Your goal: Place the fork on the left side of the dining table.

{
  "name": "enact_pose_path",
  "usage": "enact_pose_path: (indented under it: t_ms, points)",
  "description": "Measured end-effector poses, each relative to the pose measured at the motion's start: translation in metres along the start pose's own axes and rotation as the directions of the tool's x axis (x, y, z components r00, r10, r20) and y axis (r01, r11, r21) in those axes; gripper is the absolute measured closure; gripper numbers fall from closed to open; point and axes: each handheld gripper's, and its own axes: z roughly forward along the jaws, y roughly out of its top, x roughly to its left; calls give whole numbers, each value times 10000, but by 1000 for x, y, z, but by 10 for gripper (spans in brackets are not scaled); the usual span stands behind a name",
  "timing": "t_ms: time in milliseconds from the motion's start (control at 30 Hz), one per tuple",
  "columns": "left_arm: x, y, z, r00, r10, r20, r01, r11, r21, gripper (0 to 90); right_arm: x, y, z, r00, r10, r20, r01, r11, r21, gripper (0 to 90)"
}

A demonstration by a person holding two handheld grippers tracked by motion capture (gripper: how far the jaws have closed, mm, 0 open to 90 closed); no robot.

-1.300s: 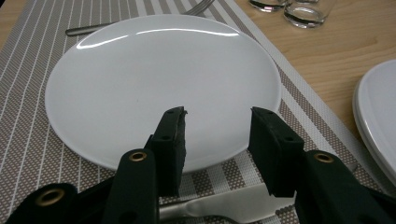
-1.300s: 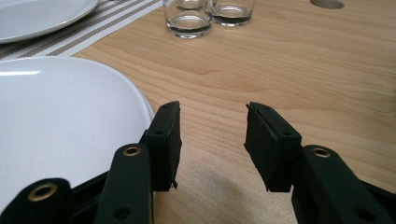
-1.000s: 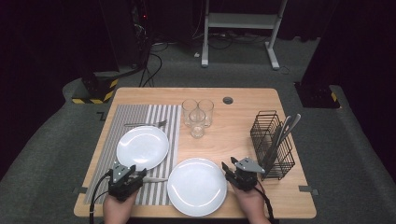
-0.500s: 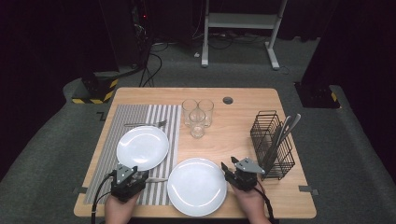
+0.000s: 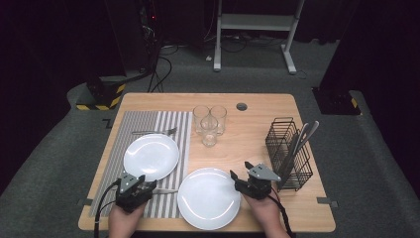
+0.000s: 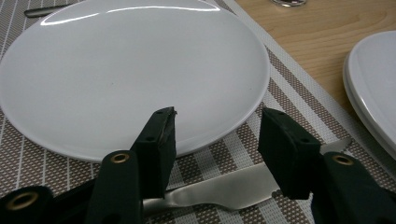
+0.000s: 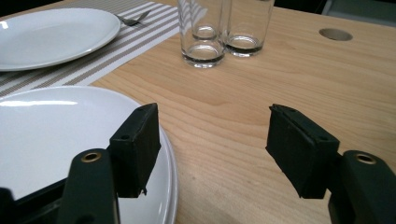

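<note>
Left jaws: the left gripper (image 6: 217, 154) stands wide apart, pads pressing on nothing; its jaws have just been opening, and the knife (image 6: 219, 186) lies on the mat beneath the gap, not gripped.

Knife, long axis: it runs crosswise to the jaws, handle end under the near left pad, blade tip past the right pad toward the big plate (image 6: 373, 88).

Knife, place: on the striped placemat (image 5: 111, 144), just below the near rim of the small plate (image 5: 151, 156), between it and the table's front edge.

Right jaws: the right gripper (image 7: 212, 149) is also spread wide with nothing held; its jaws have just been opening. One pad hangs over the rim of the big plate, the other over bare table (image 7: 289, 79).

Big plate, place: on bare wood at the front, between the two hands, its left rim near the mat's edge.

Nearer hand: the left gripper is over the knife; the right one is beside the big plate's right rim.

Farther out: fork (image 5: 153, 132) beyond the small plate; three glasses (image 5: 209, 124) mid-table; wire caddy (image 5: 289, 153) with cutlery, right of the right hand.

Judgement: both pieces look set down; a re-grip of the knife would need the left jaws to drop straight down across its axis.
</note>
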Motion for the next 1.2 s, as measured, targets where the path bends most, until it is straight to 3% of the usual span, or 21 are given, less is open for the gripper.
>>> enact_pose_path:
  t_ms: [333,467,700,800,1067,1200]
  points:
    - [3,2,1,9998,219,36,-219,9998,30,454,-1,13,4,9995,114,-299,-120,9998,-178,298]
    - [5,4,1,10000,-30,3,30,9999,-136,448,1,18,9,9993,140,-333,-143,9998,-111,270]
    - [8,5,2,10000,-50,-54,49,9999,-135,445,6,26,14,9995,21,-323,-25,9999,-120,240]
    - [8,4,1,9998,130,-131,-131,9999,-48,442,9,31,16,9995,-21,-329,16,9999,-146,220]
    - [9,5,0,9999,-56,-132,54,9999,-147,432,12,36,18,9992,-29,-396,19,9997,-241,194]
    - [10,5,0,9998,157,-130,-158,9999,-30,427,14,40,22,9989,10,-476,-20,9998,-213,179]
